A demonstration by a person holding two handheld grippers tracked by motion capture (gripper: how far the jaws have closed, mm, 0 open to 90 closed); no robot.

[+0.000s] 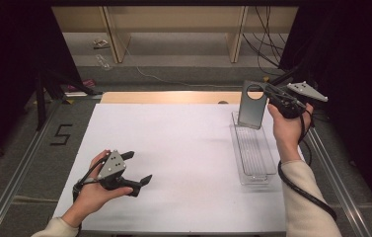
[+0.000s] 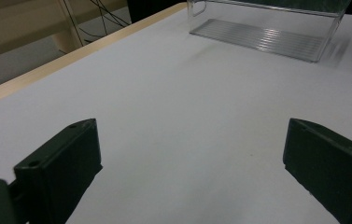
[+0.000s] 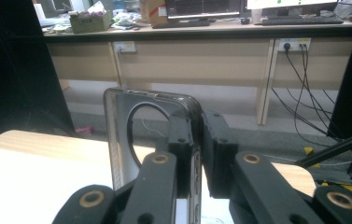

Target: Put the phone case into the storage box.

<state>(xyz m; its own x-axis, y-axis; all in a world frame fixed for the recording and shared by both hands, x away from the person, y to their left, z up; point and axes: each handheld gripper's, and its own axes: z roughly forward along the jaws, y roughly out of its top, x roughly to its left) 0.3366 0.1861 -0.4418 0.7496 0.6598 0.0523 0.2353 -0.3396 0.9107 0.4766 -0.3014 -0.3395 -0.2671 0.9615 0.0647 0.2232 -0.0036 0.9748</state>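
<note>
The phone case (image 1: 251,104) looks like smooth, smoky translucent plastic with a glossy edge, pinched by the matt black plastic jaws of the right gripper (image 1: 266,92). The clear tray (image 1: 254,150) is glossy transparent plastic with a ribbed floor. It sits on a matt white tabletop (image 1: 173,148) edged in pale wood.

A lab: desk (image 3: 201,28) with monitors (image 3: 201,7), trailing cables (image 3: 304,88), framed white table (image 1: 173,148)
</note>
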